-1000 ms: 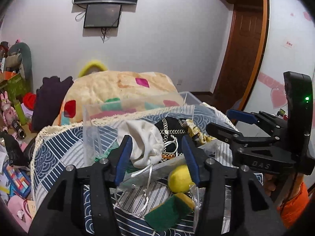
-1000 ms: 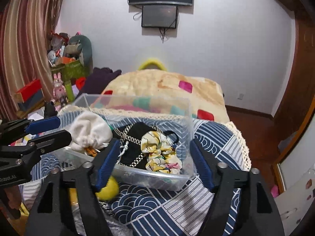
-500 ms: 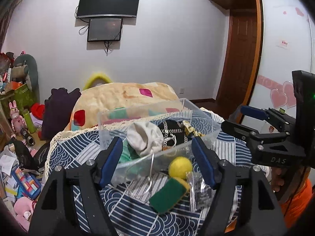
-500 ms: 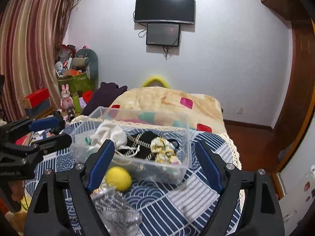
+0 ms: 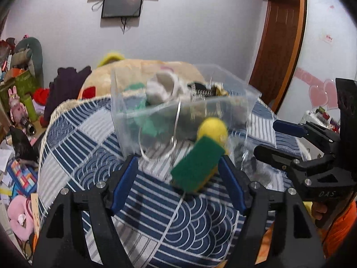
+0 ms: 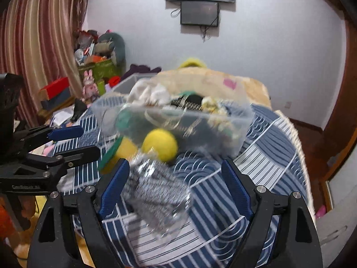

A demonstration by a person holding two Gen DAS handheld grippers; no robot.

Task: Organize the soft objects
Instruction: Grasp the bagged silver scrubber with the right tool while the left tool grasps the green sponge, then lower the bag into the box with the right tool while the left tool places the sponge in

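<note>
A clear plastic bin (image 5: 169,111) (image 6: 223,122) on the blue patterned tablecloth holds a white pouch (image 5: 159,89), a black chained item and a floral scrunchie (image 6: 212,106). In front of it lie a yellow ball (image 5: 213,127) (image 6: 159,144), a green-and-yellow sponge (image 5: 197,163) (image 6: 116,149) and a clear bag of dark material (image 6: 156,192). My left gripper (image 5: 178,183) is open just before the sponge. My right gripper (image 6: 174,187) is open, with the clear bag between its fingers.
The round table's cloth (image 5: 89,147) drops off at a lace edge. A patterned blanket (image 6: 223,84) lies behind the bin. Toys and boxes (image 5: 20,102) crowd the floor at left. A wooden door (image 5: 281,44) stands at right.
Both grippers have pulled back from the bin and tilted lower toward the loose items in front of it. The view is now blurred by motion.
</note>
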